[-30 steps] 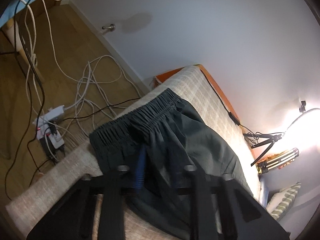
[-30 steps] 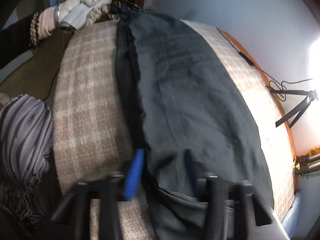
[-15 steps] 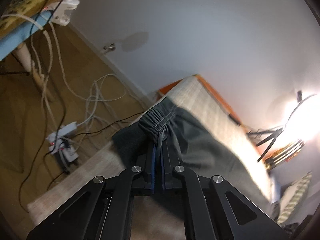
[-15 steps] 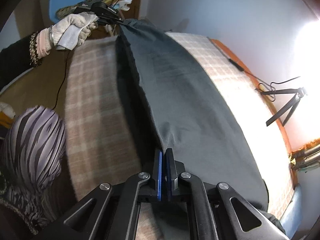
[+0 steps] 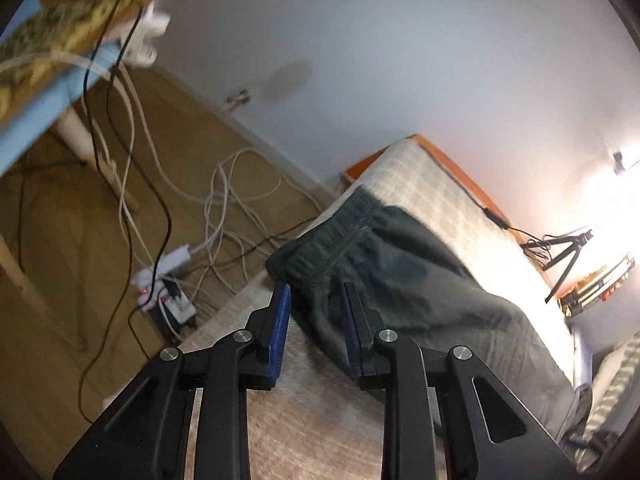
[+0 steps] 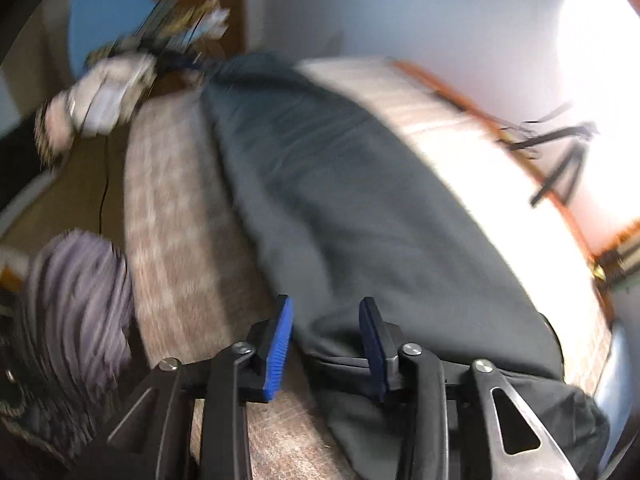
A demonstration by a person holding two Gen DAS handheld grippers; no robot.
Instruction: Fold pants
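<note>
Pants (image 5: 404, 272): we see dark grey cloth, elastic waistband (image 5: 336, 232), lying flat along the checked bed (image 5: 424, 176).
Left gripper (image 5: 314, 300): just parted, gripping nothing.
Right gripper (image 6: 326, 316): likewise.

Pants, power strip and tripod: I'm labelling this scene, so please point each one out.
pants (image 5: 420, 280), left wrist view, on the dark fabric below the waistband.
power strip (image 5: 168, 296), left wrist view, on its white body.
tripod (image 5: 568, 256), left wrist view, on a black leg.

Dark grey-green pants (image 5: 420, 276) on a beige-and-cream checked bed cover (image 5: 436, 184); orange bed edge (image 5: 472, 184); black tongs with blue pads (image 5: 280, 324); white glove (image 6: 104, 92); purple-striped cloth (image 6: 76, 300).
</note>
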